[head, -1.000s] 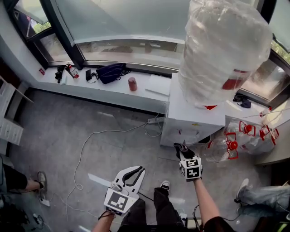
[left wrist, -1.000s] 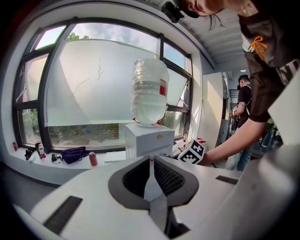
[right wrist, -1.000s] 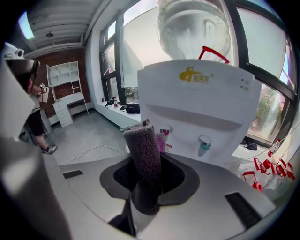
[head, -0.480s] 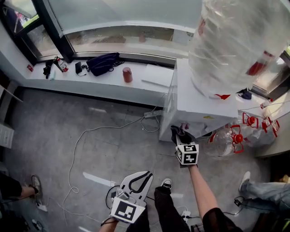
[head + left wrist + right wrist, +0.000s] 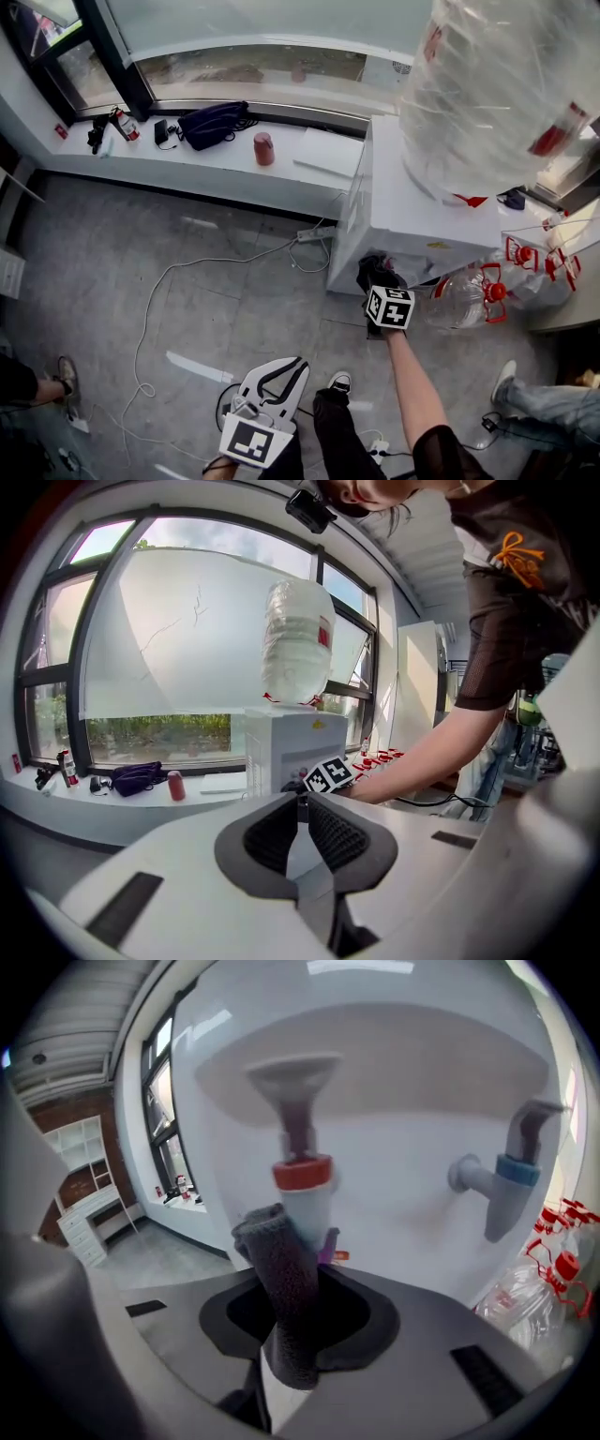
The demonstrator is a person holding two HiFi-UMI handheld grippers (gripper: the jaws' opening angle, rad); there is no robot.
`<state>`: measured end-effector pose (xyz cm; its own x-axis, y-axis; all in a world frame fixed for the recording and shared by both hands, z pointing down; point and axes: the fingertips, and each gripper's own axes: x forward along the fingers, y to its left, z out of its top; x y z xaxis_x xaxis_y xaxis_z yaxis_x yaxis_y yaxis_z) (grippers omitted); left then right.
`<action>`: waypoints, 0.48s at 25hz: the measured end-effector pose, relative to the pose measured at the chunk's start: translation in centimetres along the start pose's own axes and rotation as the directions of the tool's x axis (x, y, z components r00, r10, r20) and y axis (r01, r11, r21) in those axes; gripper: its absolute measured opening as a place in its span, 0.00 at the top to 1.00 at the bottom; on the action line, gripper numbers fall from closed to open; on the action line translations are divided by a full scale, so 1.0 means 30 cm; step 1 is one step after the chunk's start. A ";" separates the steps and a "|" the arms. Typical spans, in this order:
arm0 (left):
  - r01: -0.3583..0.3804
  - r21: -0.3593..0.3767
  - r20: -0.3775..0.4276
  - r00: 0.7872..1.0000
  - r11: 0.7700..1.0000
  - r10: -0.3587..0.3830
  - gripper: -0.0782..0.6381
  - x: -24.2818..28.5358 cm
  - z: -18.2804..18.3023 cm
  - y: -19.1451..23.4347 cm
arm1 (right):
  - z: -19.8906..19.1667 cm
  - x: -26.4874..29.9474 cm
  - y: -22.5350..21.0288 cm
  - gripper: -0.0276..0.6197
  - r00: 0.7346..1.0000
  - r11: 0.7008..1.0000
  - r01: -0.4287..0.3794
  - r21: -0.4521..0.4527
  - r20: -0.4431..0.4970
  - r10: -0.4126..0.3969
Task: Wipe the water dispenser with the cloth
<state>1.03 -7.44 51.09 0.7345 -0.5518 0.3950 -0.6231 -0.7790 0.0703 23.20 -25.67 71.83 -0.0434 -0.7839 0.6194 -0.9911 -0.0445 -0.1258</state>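
My right claw pinches the cloth upright just before the water dispenser, its red tap straight ahead; my left claw, pressed together, is farther off.

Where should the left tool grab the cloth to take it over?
Take the cloth by its free top end, beyond the right tool, from the left across the roll: it stands as a narrow roll, clamped lower down, with the red tap close behind.
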 end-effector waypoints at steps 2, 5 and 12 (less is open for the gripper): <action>-0.005 0.011 -0.006 1.000 1.000 0.005 0.84 0.004 0.001 0.009 | -0.001 0.007 -0.053 0.80 1.000 0.999 0.013 0.036 -0.003 -0.012; -0.012 0.012 -0.017 1.000 1.000 0.012 0.84 0.015 -0.004 0.016 | -0.011 -0.003 -0.118 0.79 0.999 0.999 0.027 -0.027 -0.026 -0.028; -0.003 0.002 0.009 1.000 1.000 0.003 0.84 0.094 0.045 -0.007 | -0.036 -0.073 -0.444 0.80 0.986 0.973 0.170 0.157 -0.026 -0.168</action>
<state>3.59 -9.25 50.95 0.7347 -0.5571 0.3871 -0.6249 -0.7778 0.0667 36.34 -22.70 72.99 0.1201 -0.7491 0.6515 -0.9519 -0.2733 -0.1388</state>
